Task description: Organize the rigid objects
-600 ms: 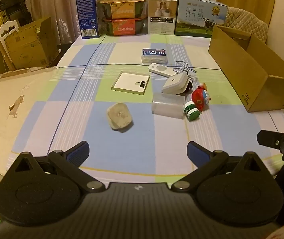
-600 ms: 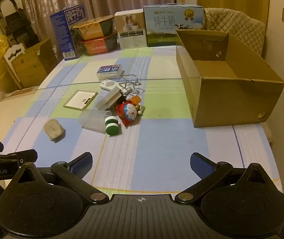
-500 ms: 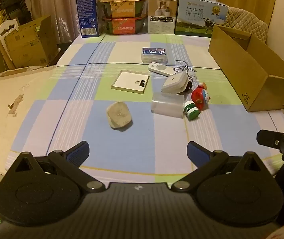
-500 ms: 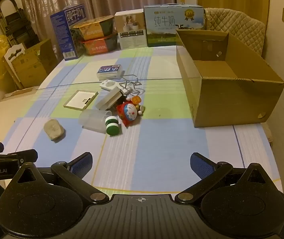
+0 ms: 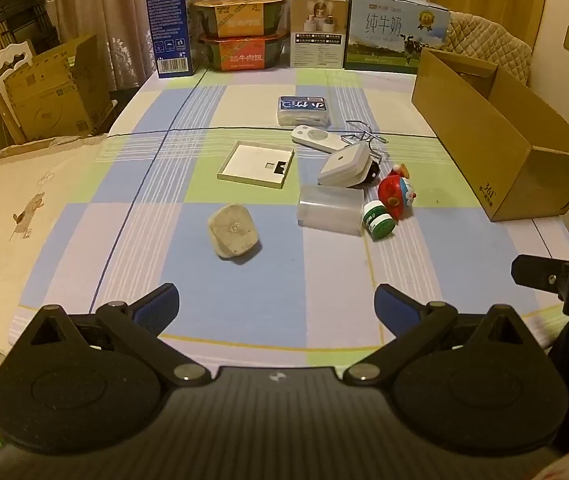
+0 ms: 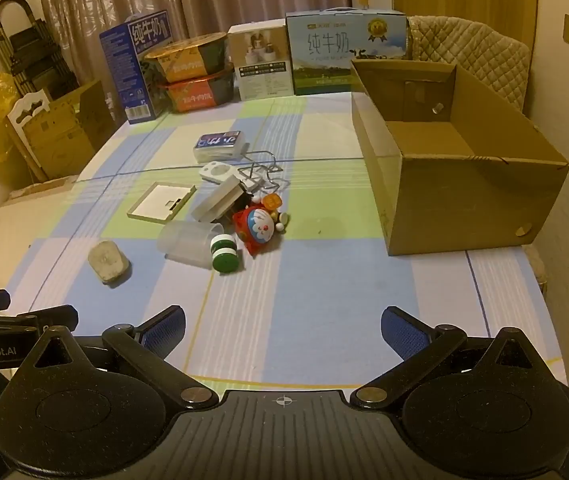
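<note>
Both grippers wide apart, empty, w/ clutter near cardboard box (image 6: 464,200).

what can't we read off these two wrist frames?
- Cardboard box interior: left wrist view, near wall hides it.
- Dark item under the white device: both views, mostly covered.
- Green jar label: too small.
- Left claw: right wrist view, cut by edge.

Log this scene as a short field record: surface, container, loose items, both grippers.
surface: checked cloth
container: open cardboard box, nothing seen inside
loose items: red toy, green-capped jar, clear tub, white remote, flat tray, beige plug
left gripper: open, holding nothing
right gripper: open, holding nothing
</note>
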